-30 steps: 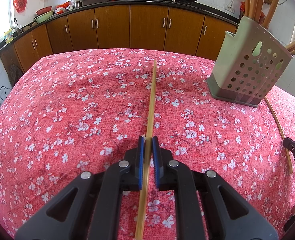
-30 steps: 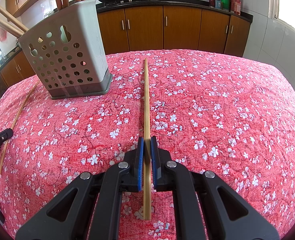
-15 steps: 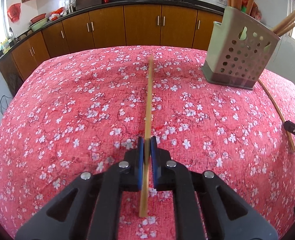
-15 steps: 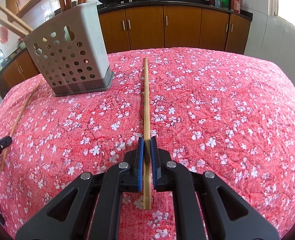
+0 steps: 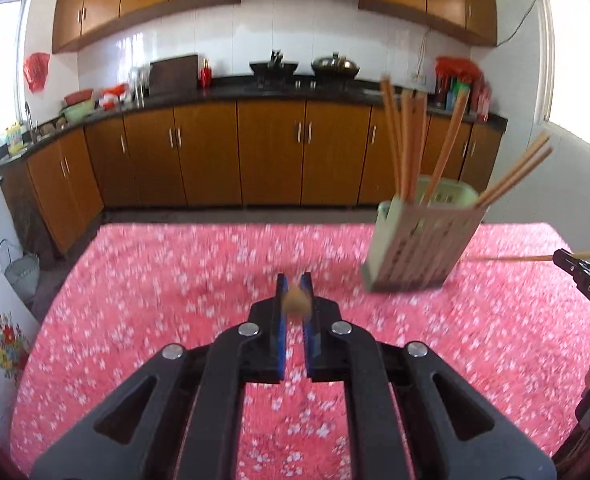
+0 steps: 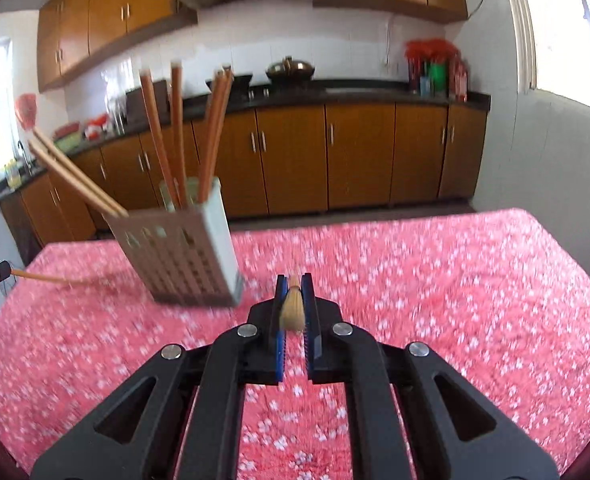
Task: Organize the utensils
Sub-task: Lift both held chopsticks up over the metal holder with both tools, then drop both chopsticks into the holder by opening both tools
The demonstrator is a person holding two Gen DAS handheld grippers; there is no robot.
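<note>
A kitchen with brown cabinets and a dark counter is forming the background, and a table (image 5: 135, 280) under a red flowered cloth is carrying the work.

Toward the left, the left gripper (image 5: 294, 300) is pinching one chopstick (image 5: 294, 305) tight between its blue pads. The stick is pointing almost straight at the camera, so only its blurred butt end is showing. It is being held near one end, probably so the long free part can be steered down into the holder.

Right of it, the pale perforated chopstick holder (image 5: 419, 252) is standing on the table, and several chopsticks are already leaning in it, fanning out at the top because the box is wide.

Further right, the right gripper (image 6: 294, 300) is likewise clamping a second chopstick (image 6: 293, 312), its jaws closed on it with hardly any gap. In the left wrist view this stick is seen from the side, jutting out level above the cloth beside the holder.

Both sticks are sitting clear of the table, and judging by that, the picking-up is done and dropping them into the holder is remaining. The blur is hiding finer detail.
</note>
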